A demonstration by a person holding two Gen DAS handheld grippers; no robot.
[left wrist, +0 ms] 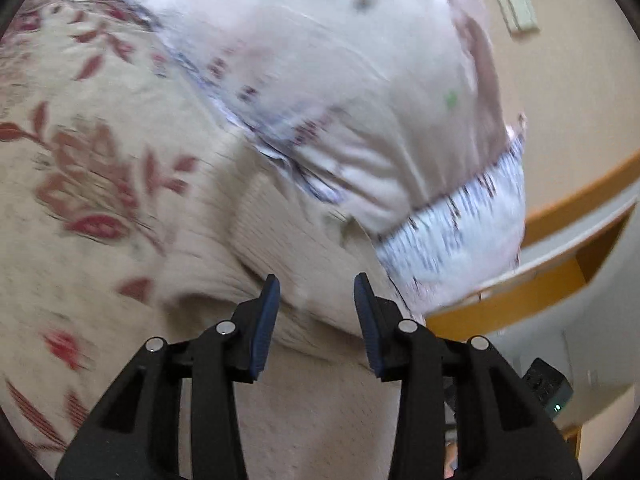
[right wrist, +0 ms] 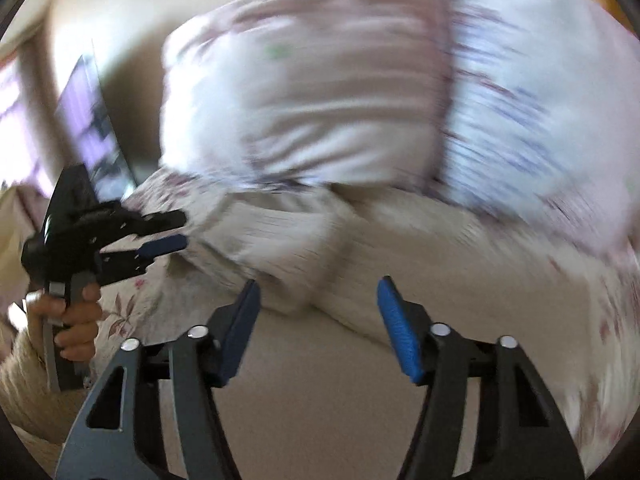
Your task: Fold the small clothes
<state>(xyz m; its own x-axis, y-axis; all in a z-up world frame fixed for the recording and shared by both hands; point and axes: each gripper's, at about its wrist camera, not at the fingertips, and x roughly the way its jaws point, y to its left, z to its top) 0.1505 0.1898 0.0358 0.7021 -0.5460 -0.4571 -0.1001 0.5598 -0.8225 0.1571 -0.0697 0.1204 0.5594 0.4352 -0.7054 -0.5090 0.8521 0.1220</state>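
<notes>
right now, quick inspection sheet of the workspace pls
surface: cream bedspread with red floral print, rumpled.
job's things: beige ribbed knit garment lying bunched on the bedspread, not gripped.
clutter: large pale pink pillow with blue-patterned edge behind the garment.
grippers: left gripper open just over the garment; right gripper open, empty.
cables: nothing seen.
surroundings: beige wall, orange wooden furniture, dark screen; both views motion-blurred.

Both the left claw [left wrist: 316, 288] and right claw [right wrist: 318, 292] gape empty.
</notes>
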